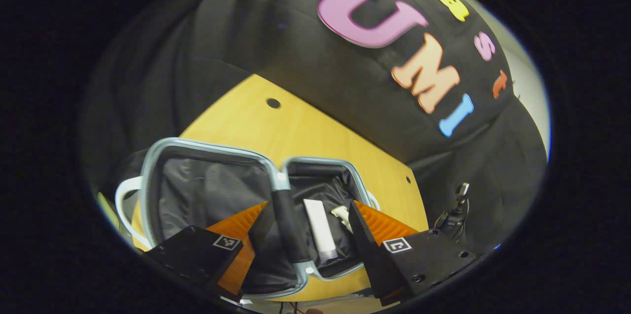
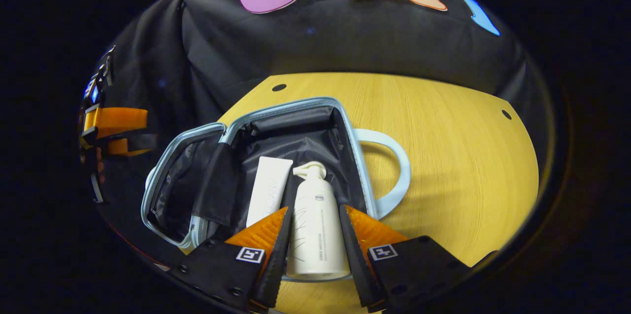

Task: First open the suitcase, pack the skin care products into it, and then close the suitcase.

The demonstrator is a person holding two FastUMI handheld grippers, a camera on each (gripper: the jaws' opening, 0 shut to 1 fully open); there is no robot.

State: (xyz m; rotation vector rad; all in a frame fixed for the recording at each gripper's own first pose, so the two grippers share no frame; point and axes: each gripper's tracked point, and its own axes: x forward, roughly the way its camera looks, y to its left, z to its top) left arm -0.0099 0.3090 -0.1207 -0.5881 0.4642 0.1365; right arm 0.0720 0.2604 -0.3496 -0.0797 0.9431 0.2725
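Right gripper [image 2: 313,235], fingers spread around the pump bottle [image 2: 315,225], sets it beside the tube [image 2: 268,188] in the suitcase [image 2: 345,122]; left gripper [image 1: 308,235] hangs open.

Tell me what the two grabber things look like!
They match. The left gripper and the right gripper each have two wedge-shaped fingers with ribbed faces. The fingers sit on flat black blocks dotted with small screw holes, and every block wears a little square black-and-white marker.
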